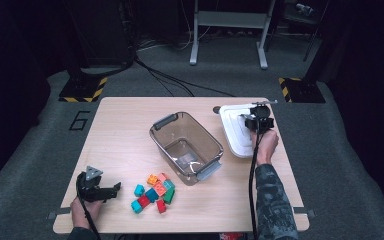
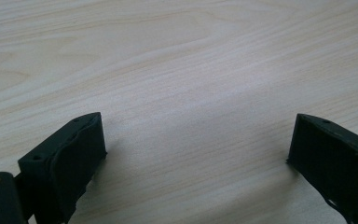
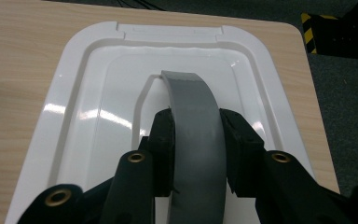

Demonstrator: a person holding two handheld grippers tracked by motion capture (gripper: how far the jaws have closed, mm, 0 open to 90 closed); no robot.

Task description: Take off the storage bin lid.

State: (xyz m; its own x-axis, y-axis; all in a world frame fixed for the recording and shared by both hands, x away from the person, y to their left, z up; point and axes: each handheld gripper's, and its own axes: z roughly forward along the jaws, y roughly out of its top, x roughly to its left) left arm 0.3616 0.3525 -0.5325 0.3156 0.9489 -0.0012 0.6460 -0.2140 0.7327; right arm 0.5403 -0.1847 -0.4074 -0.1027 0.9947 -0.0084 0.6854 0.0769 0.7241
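The white lid [image 3: 98, 116] lies flat at the table's [image 1: 125, 135] right edge, glossy, with a grey arched handle [image 3: 193, 121]. The right gripper [image 3: 196, 144] is clamped on that handle; the left gripper [image 2: 196, 144] stands wide apart over bare wood.

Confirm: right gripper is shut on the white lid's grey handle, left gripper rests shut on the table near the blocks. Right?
Not quite. The left gripper is open: the left gripper view shows its jaws wide apart over bare table. The rest holds: the right gripper is shut on the grey handle of the white lid.
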